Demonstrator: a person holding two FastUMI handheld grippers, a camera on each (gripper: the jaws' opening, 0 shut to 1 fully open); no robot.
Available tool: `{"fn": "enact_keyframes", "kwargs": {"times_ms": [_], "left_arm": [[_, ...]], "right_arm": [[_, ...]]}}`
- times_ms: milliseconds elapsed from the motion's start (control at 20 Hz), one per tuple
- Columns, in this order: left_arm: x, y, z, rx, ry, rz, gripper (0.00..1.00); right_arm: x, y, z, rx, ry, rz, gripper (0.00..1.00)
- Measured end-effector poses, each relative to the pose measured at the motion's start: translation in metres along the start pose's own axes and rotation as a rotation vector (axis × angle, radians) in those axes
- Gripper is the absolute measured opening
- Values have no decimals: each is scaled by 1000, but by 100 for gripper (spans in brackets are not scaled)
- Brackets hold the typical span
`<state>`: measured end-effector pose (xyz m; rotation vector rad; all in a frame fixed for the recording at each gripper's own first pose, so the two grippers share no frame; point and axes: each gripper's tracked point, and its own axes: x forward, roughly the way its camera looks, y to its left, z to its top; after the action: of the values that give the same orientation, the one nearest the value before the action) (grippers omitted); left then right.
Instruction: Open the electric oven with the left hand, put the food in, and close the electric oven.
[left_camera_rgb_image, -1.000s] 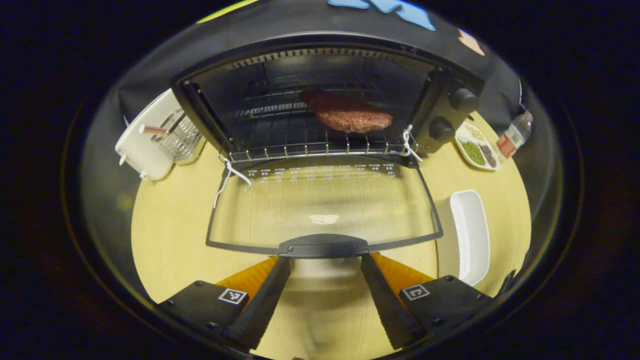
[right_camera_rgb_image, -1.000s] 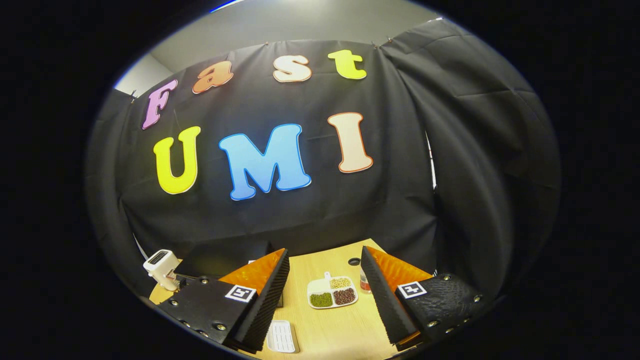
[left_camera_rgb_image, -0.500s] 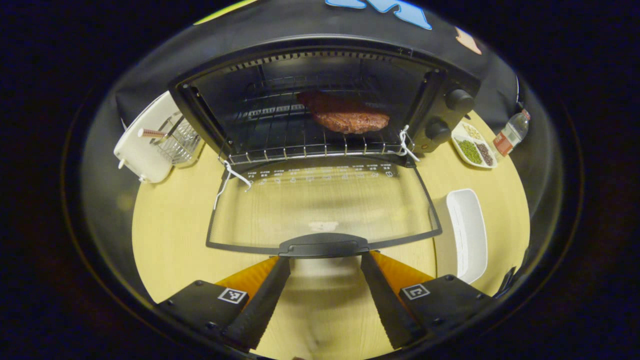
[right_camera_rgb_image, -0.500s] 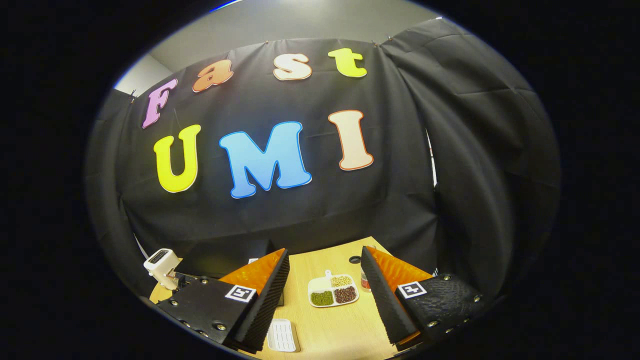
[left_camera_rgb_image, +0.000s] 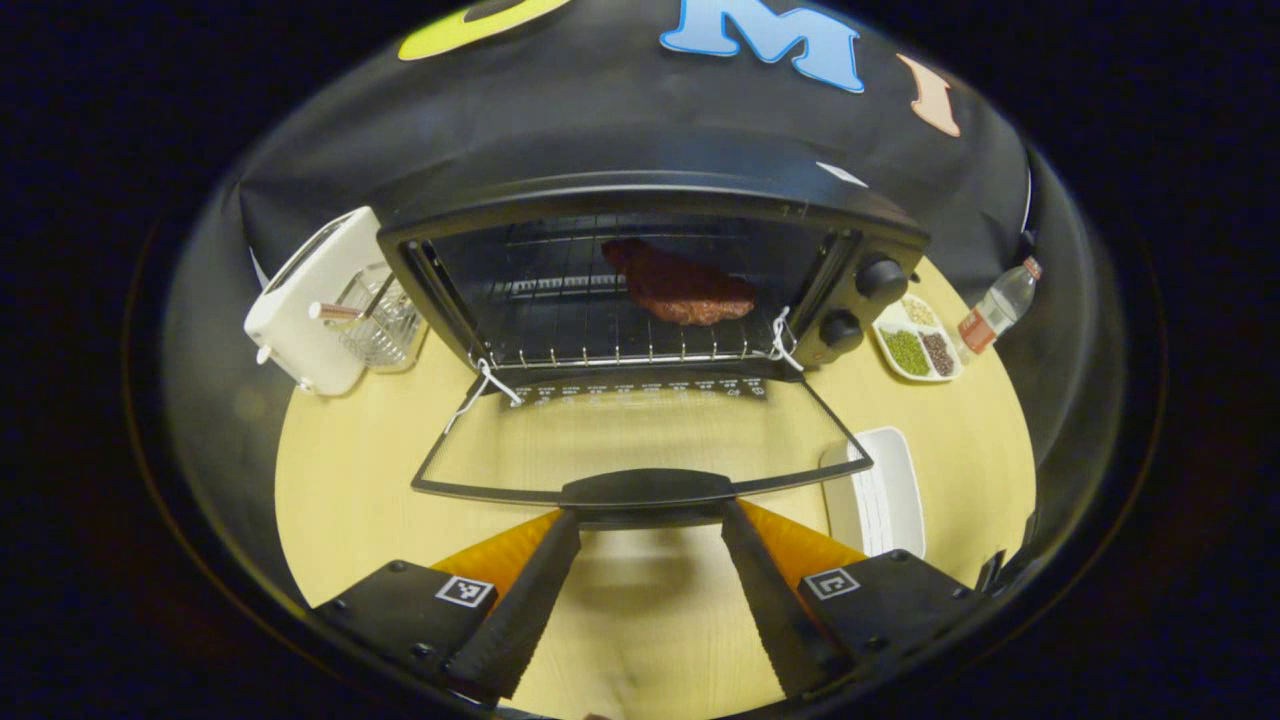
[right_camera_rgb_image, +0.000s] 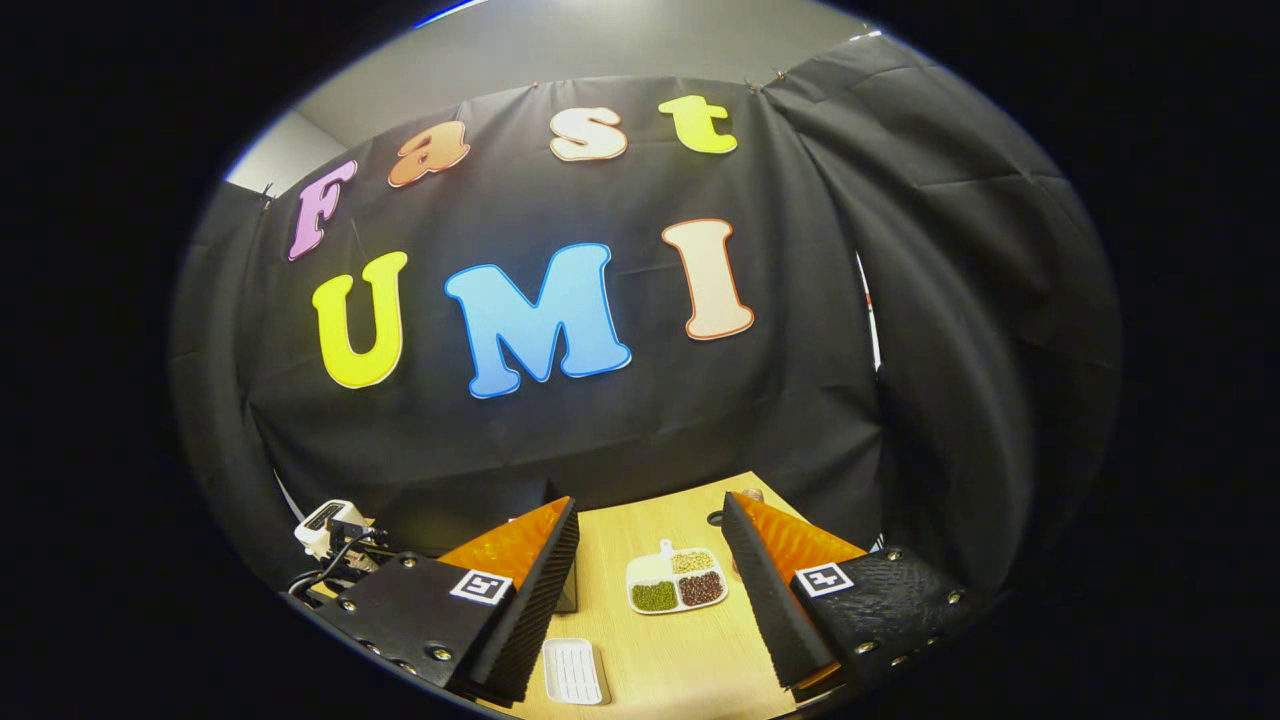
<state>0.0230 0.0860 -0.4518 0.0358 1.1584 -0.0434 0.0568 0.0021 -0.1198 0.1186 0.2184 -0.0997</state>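
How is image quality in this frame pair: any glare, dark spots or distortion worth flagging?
Left gripper view: fisheye bends the oven and table edges; the cavity is dim, though the meat stays readable; the glass door carries only a faint sheen. Right gripper view: sharp and evenly lit, the divided dish crisp.

Ahead of the fingers: one electric oven (left_camera_rgb_image: 640, 215) with two knobs (left_camera_rgb_image: 860, 300), one steak (left_camera_rgb_image: 685, 288), one toaster (left_camera_rgb_image: 305, 300), one divided dish (left_camera_rgb_image: 912, 343), one bottle (left_camera_rgb_image: 990, 308), one white tray (left_camera_rgb_image: 880, 492).

A white toaster (left_camera_rgb_image: 305, 305) stands on the wooden table (left_camera_rgb_image: 340, 480) beside a wire basket (left_camera_rgb_image: 385, 325). Off to the right sit a divided dish of beans (left_camera_rgb_image: 915, 345), a bottle (left_camera_rgb_image: 990, 305) and a white tray (left_camera_rgb_image: 885, 495).
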Motion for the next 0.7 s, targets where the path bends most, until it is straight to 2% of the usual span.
{"fn": "enact_keyframes", "kwargs": {"times_ms": [250,300,350,400,500,550,650,700], "left_arm": [[-12,-2,12,15,-29,0,100],[-13,-1,16,14,-42,0,91],[-17,0,19,16,-53,1,92],[-20,0,23,18,-63,3,100],[-22,1,27,25,-71,3,100],[-25,-1,30,28,-79,3,97],[-29,-1,37,36,-104,4,100],[-32,-1,43,44,-115,7,97]], "right_arm": [[-3,-2,4,-1,-9,10,88],[-2,-2,5,2,-11,10,88],[-2,-2,6,2,-14,9,88],[-2,-2,6,2,-17,9,88],[-1,-1,6,5,-17,10,88],[-2,-2,6,9,-16,11,88],[-2,0,7,13,-15,14,88],[-1,2,7,13,-15,15,88]]}}
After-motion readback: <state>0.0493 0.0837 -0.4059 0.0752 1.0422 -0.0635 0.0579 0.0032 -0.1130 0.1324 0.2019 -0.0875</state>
